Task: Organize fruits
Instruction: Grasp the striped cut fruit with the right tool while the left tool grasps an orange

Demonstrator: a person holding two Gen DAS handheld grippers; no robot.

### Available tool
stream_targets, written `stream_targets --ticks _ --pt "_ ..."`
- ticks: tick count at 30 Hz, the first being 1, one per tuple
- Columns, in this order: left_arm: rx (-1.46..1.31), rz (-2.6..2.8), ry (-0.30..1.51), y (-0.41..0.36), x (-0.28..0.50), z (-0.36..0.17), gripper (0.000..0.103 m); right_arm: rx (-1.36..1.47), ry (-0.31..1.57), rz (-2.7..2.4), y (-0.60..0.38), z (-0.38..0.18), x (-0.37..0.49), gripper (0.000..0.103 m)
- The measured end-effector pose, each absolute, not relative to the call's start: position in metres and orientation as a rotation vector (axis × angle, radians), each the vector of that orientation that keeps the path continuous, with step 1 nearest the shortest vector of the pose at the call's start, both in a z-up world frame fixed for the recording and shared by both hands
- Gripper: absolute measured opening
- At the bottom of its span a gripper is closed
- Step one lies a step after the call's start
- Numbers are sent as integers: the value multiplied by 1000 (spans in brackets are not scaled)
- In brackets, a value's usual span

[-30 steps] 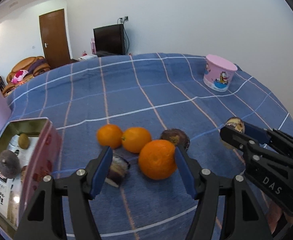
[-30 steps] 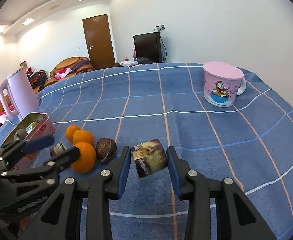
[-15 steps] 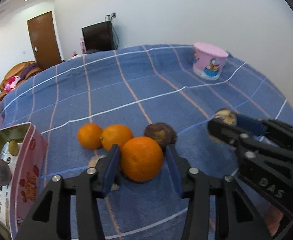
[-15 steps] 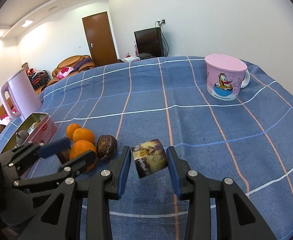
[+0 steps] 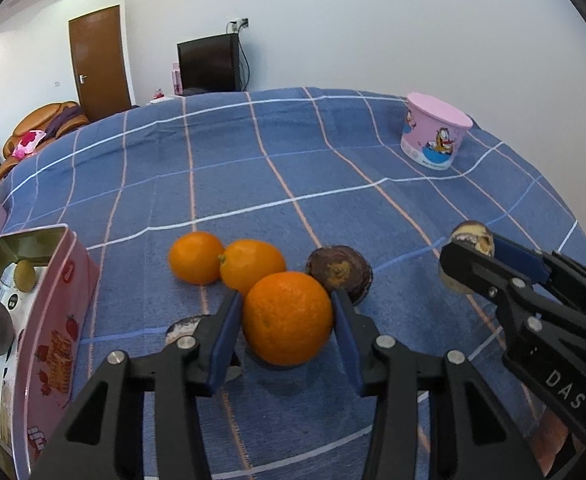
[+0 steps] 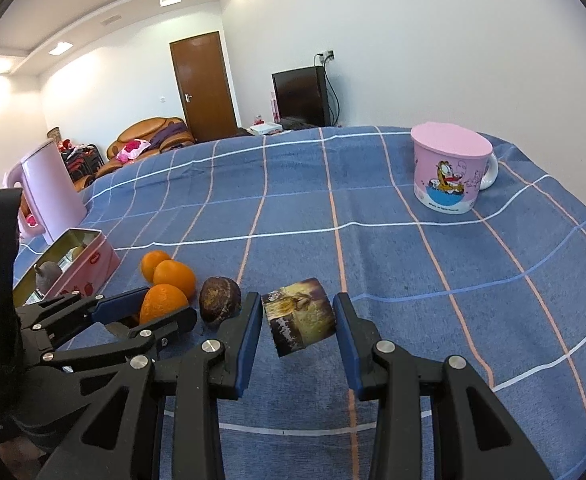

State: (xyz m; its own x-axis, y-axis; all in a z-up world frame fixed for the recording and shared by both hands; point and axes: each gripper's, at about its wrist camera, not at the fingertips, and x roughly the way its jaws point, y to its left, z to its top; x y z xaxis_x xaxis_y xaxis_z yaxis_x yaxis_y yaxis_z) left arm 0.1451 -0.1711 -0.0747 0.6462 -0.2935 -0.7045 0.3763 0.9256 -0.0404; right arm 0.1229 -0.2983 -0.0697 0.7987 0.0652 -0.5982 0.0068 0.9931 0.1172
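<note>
My left gripper (image 5: 287,320) is shut on a large orange (image 5: 287,318) just above the blue checked cloth. Two smaller oranges (image 5: 253,266) and a dark brown fruit (image 5: 339,272) lie right behind it, and a dark cut fruit (image 5: 185,326) shows partly behind my left finger. My right gripper (image 6: 297,322) is shut on a brown and yellow blocky fruit piece (image 6: 299,316) and holds it above the cloth; it also shows in the left wrist view (image 5: 469,240). An open pink tin (image 5: 33,320) at the left holds a grey fruit and a small green one.
A pink lidded cartoon mug (image 6: 449,168) stands at the far right of the table. A pink kettle (image 6: 47,188) stands at the far left behind the tin (image 6: 81,264). The table edge curves away on the right.
My left gripper has moved forward around the large orange and closed its fingers onto it. My right gripper has stayed nearly still with its fruit piece.
</note>
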Motion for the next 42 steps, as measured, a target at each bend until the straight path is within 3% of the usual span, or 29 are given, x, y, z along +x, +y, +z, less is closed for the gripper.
stream_targets --ticks 42 --pt "96 -298 542 -155 112 -48 47 62 479 60 -289 -52 96 38"
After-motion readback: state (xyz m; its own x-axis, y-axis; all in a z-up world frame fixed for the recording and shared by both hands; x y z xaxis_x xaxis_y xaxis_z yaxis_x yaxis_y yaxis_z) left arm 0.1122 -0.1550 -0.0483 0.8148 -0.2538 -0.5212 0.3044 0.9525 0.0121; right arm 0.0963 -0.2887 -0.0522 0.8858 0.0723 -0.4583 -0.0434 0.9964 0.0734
